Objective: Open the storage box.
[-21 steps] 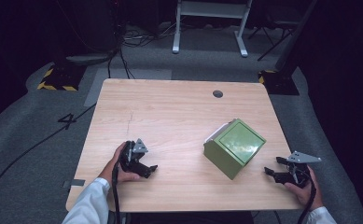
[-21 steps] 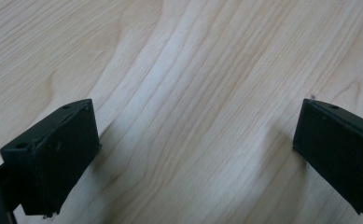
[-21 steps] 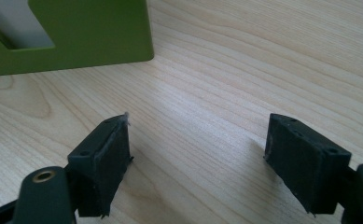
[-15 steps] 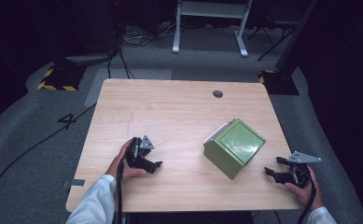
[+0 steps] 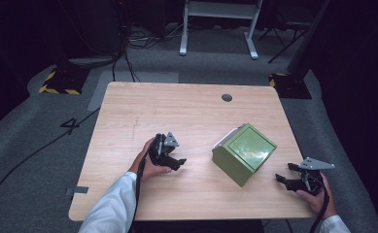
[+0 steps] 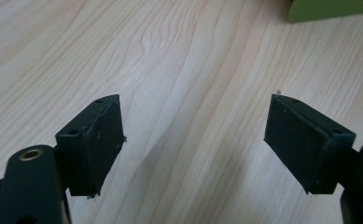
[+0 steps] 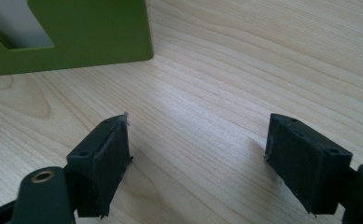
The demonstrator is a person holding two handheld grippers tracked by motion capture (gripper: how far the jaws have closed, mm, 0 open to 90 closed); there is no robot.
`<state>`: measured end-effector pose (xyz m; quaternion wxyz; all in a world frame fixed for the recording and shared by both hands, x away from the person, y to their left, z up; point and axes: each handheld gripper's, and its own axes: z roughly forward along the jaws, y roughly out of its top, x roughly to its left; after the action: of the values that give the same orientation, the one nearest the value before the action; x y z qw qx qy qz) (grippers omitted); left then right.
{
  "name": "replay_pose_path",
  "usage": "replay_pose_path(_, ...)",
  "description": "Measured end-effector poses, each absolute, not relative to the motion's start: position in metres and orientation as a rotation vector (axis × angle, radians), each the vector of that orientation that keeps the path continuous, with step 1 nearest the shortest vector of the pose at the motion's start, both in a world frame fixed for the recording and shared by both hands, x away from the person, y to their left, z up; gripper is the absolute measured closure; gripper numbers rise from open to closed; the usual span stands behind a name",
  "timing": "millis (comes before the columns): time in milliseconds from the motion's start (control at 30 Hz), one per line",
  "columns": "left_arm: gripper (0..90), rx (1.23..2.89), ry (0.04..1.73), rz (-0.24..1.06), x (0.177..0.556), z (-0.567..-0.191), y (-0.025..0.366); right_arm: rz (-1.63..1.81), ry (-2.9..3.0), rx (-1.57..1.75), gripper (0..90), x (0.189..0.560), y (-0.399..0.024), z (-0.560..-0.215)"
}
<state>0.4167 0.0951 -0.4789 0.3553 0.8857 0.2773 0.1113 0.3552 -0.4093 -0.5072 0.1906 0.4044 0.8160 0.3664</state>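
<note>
Left claw (image 5: 173,160) nearer green box (image 5: 244,153)

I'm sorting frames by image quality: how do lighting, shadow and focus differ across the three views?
High view: the table is brightly lit while the surrounding room falls to near black. Left gripper view: wood grain is sharp, with soft shadow between the open jaws of the left gripper. Right gripper view: the green box looks slightly soft, without glare; the right gripper casts faint shadows.

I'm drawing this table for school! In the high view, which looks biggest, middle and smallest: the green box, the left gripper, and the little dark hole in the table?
1. The green box looks biggest.
2. The left gripper, jaws apart, looks clearly smaller.
3. The dark hole looks smallest; it also lies farther from the camera.
</note>
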Motion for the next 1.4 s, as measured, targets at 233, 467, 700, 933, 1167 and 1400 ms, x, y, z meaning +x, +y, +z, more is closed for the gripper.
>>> replay_pose_path(233, 19.0, 2.275, 0.688, 0.309, 0.424, -0.472, 0.080, 1.028, 2.292, 1.135, 21.7, 0.355, -0.409, -0.507)
replay_pose_path(467, 19.1, 2.242, 0.684, 0.314, 0.433, -0.464, 0.073, 1.028, 2.292, 1.136, 21.7, 0.355, -0.409, -0.507)
replay_pose_path(700, 22.0, 2.219, 0.699, 0.303, 0.446, -0.462, 0.055, 1.029, 2.293, 1.137, 21.7, 0.355, -0.409, -0.507)
replay_pose_path(933, 24.7, 2.181, 0.706, 0.291, 0.459, -0.461, 0.033, 1.029, 2.292, 1.138, 21.7, 0.355, -0.409, -0.507)
replay_pose_path(1167, 25.6, 2.147, 0.690, 0.269, 0.463, -0.457, 0.017, 1.028, 2.292, 1.137, 21.7, 0.355, -0.409, -0.507)
replay_pose_path(1400, 25.5, 2.118, 0.692, 0.237, 0.465, -0.454, 0.008, 1.029, 2.293, 1.137, 21.7, 0.355, -0.409, -0.507)
